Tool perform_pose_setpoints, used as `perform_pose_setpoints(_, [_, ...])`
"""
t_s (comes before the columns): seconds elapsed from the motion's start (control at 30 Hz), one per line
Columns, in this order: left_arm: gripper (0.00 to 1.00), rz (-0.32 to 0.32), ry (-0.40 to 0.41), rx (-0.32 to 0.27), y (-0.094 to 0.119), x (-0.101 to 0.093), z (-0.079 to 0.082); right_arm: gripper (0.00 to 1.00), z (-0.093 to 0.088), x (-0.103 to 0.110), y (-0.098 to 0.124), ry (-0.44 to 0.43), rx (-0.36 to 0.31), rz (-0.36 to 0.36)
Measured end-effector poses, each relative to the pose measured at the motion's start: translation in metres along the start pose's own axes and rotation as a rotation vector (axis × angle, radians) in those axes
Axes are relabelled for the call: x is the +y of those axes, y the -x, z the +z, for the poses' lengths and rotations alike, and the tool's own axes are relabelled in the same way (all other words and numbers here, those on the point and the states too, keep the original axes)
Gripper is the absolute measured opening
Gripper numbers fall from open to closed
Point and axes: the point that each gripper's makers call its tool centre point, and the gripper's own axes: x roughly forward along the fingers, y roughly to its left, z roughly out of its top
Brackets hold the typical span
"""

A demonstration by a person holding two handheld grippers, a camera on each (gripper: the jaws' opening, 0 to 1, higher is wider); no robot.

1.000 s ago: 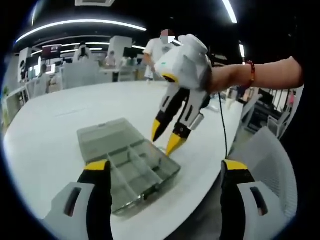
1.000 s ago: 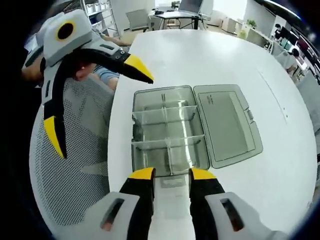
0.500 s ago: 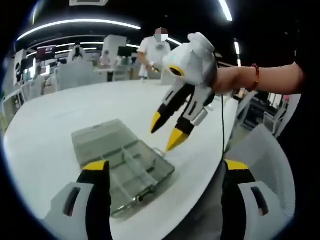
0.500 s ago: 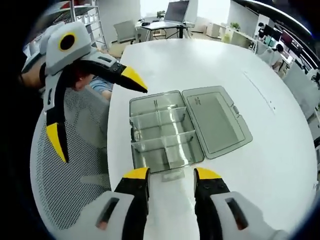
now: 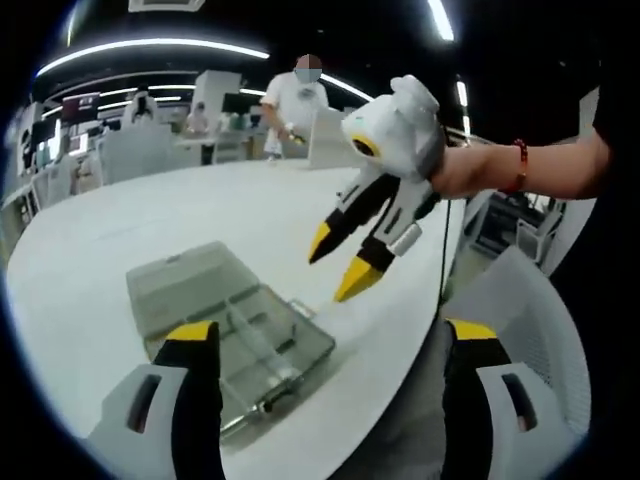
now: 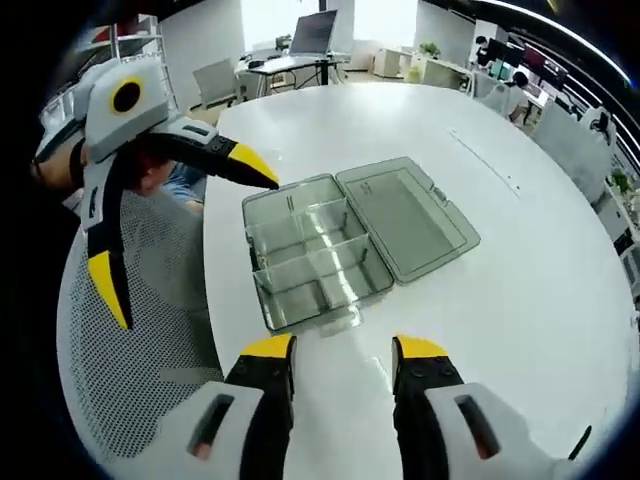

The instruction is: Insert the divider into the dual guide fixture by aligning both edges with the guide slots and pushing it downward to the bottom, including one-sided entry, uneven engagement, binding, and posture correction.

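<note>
Two grippers held above the white tabletop (image 6: 520, 260), both with jaws parted and nothing between them. Right gripper (image 6: 343, 351) poised over the near edge of the clear compartment box (image 6: 318, 260), just short of it, not touching; same gripper (image 5: 346, 262) seen in the left gripper view hanging well above that box (image 5: 235, 330), held by a hand (image 5: 470, 170) with a red bracelet. Left gripper (image 5: 330, 333) spread wide, box low between its jaws; seen also (image 6: 165, 210) beside the box's left edge, over a mesh chair (image 6: 130, 350). Lid (image 6: 405, 215) folded open flat to the right. Clear dividers (image 6: 310, 245) standing upright inside, splitting the box into compartments; seating in the slots too small to judge. Small clear piece (image 6: 340, 320) lying on the tabletop against the box's near wall, hard to identify.
</note>
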Motion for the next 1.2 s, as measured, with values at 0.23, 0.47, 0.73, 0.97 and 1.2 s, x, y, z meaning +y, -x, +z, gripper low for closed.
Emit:
perform_pose_setpoints(0.23, [0.91, -0.013, -0.009, 0.008, -0.002, 0.0, -0.001, 0.35, -0.018, 0.0, -0.003, -0.079, 0.01, -0.028])
perform_pose_setpoints(0.47, [0.9, -0.011, -0.008, 0.01, -0.002, 0.001, -0.001, 0.38, -0.031, -0.007, -0.008, -0.18, 0.015, -0.085])
perform_pose_setpoints(0.73, [0.9, 0.001, 0.012, -0.009, -0.001, 0.0, 0.0, 0.42, -0.053, -0.009, -0.017, -0.278, 0.049, -0.115])
perform_pose_setpoints(0.97, [0.9, -0.003, 0.023, -0.009, -0.003, -0.003, -0.002, 0.42, -0.066, -0.007, -0.023, -0.317, 0.06, -0.125])
perform_pose_setpoints(1.2, [0.9, -0.01, 0.033, -0.014, -0.004, -0.005, -0.001, 0.43, -0.071, -0.003, -0.027, -0.352, 0.065, -0.11])
